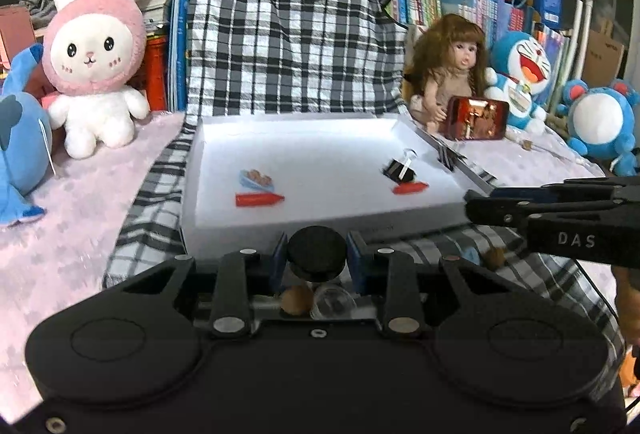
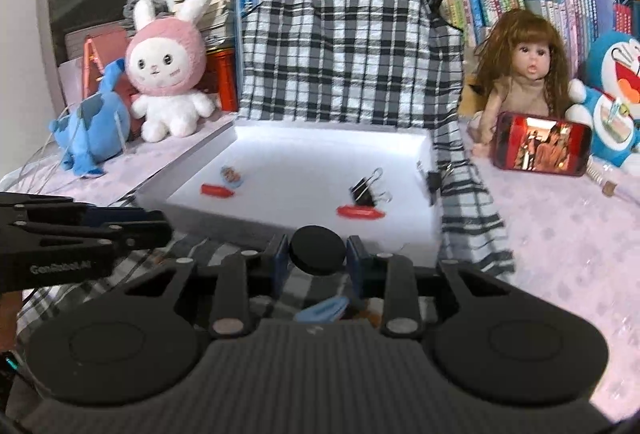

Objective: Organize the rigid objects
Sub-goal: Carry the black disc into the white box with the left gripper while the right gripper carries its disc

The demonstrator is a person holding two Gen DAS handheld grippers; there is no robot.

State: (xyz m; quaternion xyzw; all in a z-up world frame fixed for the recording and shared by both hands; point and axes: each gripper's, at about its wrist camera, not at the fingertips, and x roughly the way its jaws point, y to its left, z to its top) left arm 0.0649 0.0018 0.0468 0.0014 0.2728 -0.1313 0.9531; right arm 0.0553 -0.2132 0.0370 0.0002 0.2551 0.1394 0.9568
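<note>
Inside the white tray (image 2: 400, 250) on the checked cloth (image 1: 288, 42) lie two red tubes (image 1: 258, 199), one black binder clip (image 2: 366, 190) and one small blue packet (image 1: 256, 179). Each tool, left (image 1: 317, 254) and right (image 2: 317, 251), has its fingers spread with nothing between them. Small things under both are half hidden.
</note>
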